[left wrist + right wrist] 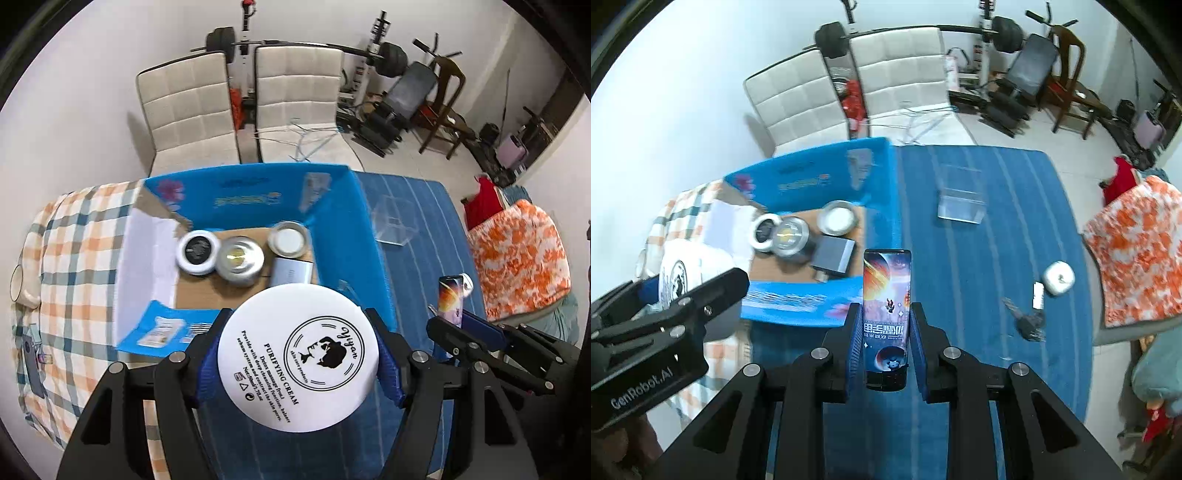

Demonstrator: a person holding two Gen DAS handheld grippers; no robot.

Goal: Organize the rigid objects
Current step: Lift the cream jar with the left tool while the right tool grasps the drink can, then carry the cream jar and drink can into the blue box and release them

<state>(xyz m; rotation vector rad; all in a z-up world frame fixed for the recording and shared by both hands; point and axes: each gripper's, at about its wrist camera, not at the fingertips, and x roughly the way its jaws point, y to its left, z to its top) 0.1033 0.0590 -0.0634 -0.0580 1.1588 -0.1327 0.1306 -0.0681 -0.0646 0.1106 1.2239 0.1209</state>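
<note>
A white cream jar (298,356), clamped between the left gripper's (300,363) jaws, hovers at the near edge of the open blue box (258,195), while just right of that box the right gripper's (885,338) jaws pinch an upright space-printed carton (886,314).

Two cream chairs (240,107), barbell rack (303,46)

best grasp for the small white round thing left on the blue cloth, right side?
Probably top-down on the white round object, fingers closing across its widest part. It looks ball-like and sits low on the blue cloth, so a side approach offers little. Keep the closing line away from the keys and small tag beside it. Both grippers are full now.
</note>
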